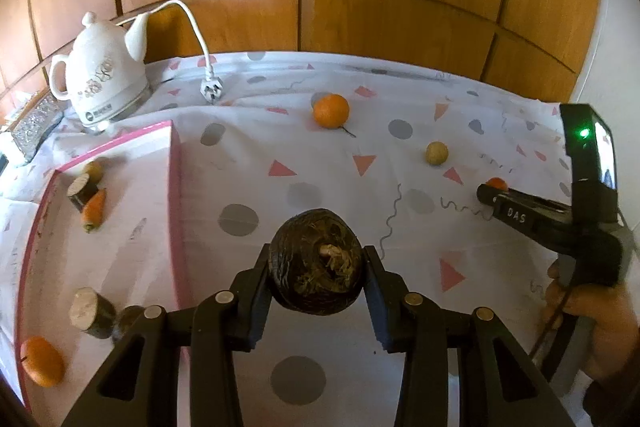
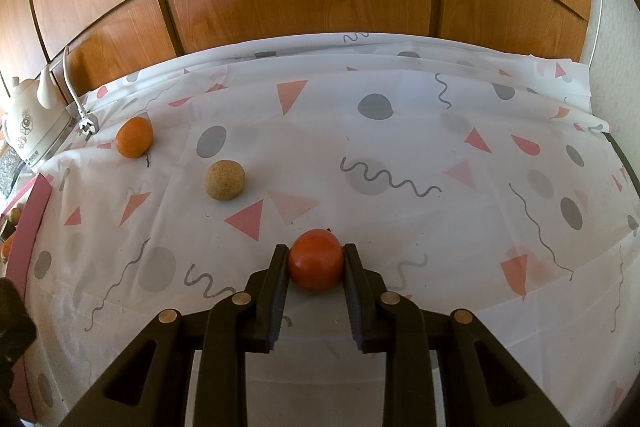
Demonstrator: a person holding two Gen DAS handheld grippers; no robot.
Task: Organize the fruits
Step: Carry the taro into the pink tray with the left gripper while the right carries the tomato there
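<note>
Fruits split between worktop (image 2: pixel 400 131) and pink tray (image 1: pixel 176 187). Left claw (image 1: pixel 316 267) pinching dark avocado (image 1: pixel 316 263), clear of cloth beside tray, likely bound there. Right claw (image 2: pixel 316 261) clamped on tomato (image 2: pixel 316 259), low on worktop. Orange (image 2: pixel 134 137), tan ball (image 2: pixel 225 179) loose.

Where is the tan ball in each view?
Left wrist view: the tan ball lies on the cloth, right of centre, below and right of the orange.
Right wrist view: the tan ball lies left of centre, below and right of the orange.
Shared landmark: the white kettle.
</note>
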